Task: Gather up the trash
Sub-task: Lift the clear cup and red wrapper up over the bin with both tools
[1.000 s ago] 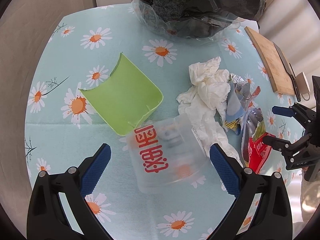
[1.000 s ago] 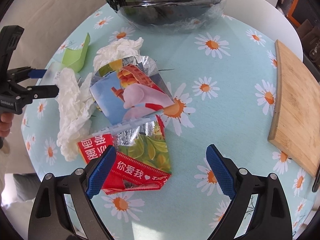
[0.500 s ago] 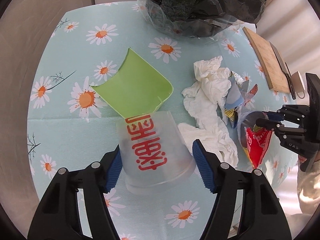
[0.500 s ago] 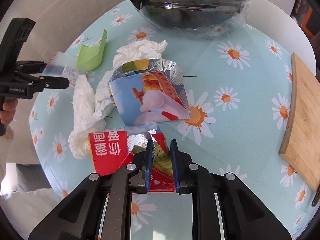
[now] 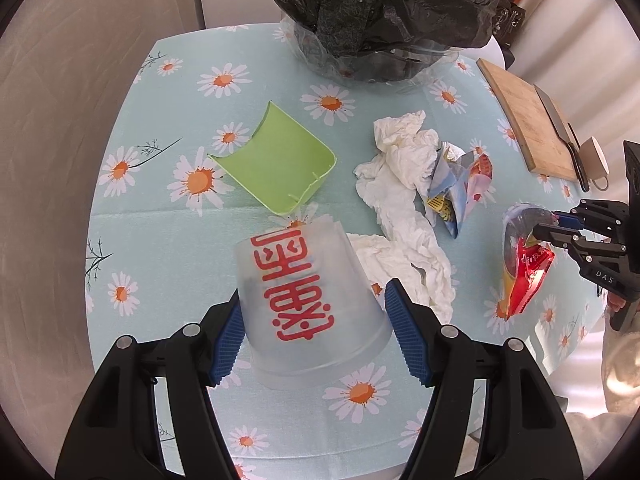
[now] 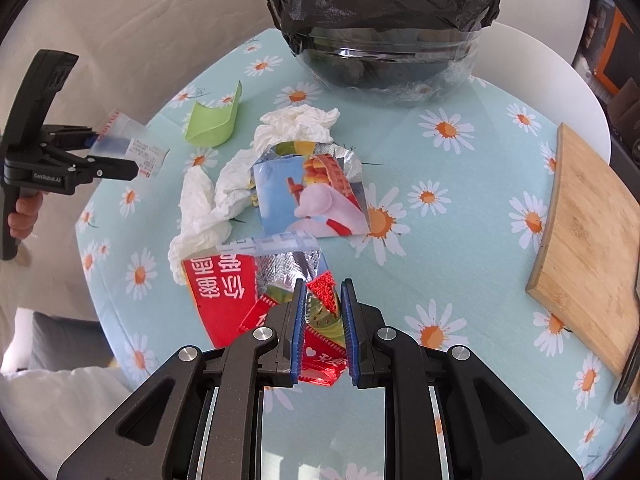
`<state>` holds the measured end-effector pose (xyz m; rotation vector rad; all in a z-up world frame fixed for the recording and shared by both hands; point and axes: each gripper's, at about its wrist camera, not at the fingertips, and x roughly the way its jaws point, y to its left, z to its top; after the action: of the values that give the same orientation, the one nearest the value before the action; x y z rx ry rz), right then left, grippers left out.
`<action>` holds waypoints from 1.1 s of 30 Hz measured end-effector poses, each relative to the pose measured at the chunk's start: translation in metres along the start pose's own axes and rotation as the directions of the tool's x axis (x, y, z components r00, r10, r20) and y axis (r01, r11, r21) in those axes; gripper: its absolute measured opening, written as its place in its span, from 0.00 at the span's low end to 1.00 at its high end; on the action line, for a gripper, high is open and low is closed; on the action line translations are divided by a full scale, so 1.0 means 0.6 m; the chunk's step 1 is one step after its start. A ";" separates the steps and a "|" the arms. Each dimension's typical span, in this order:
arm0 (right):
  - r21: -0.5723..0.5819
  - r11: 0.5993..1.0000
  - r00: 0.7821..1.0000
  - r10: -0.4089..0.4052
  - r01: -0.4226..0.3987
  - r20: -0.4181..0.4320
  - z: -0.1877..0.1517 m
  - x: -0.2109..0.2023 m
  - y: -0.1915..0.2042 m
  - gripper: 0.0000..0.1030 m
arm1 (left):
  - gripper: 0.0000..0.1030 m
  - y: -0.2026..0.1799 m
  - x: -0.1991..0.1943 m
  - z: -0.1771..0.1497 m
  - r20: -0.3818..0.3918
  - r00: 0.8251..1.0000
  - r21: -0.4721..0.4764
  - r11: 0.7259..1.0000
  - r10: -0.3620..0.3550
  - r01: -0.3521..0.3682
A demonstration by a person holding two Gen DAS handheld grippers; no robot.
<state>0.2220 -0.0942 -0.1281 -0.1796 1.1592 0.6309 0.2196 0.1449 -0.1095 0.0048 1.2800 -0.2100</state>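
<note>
Right claw [image 6: 323,312] clamping red wrapper [image 6: 320,354], crumpled tissue [image 6: 224,192], bag-lined bin [image 6: 384,24], daisy tablecloth [image 6: 460,208]

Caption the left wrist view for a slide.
Left tongs grip a clear cup above the daisy tablecloth; right tongs hold a red wrapper.

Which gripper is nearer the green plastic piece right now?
Left. The left gripper, shut on the clear cup, sits just in front of the green plastic piece. The right gripper, holding the red wrapper, is beyond the tissues.

Daisy-print teal tablecloth [image 5: 160,208], green scrap [image 5: 276,164], red-lettered clear cup [image 5: 304,296]
</note>
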 end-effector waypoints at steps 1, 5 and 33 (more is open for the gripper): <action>-0.002 1.000 1.000 -0.004 0.004 0.005 -0.004 -0.004 0.000 0.15 | 0.65 -0.002 -0.006 -0.005 0.008 1.000 -0.003 1.000 0.004 -0.004; 0.015 0.999 0.999 -0.035 0.035 0.028 -0.017 -0.022 -0.009 0.15 | 0.65 -0.010 -0.025 -0.023 0.028 0.999 -0.020 1.000 0.025 -0.025; 0.154 0.983 0.953 -0.135 0.095 0.272 -0.124 -0.220 -0.087 0.15 | 0.65 -0.086 -0.148 -0.055 0.170 0.980 -0.046 0.994 0.108 -0.101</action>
<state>0.1581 -0.2187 -0.0497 -0.0354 0.9055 0.4527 0.1559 0.1116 -0.0287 0.0212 1.1080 -0.0936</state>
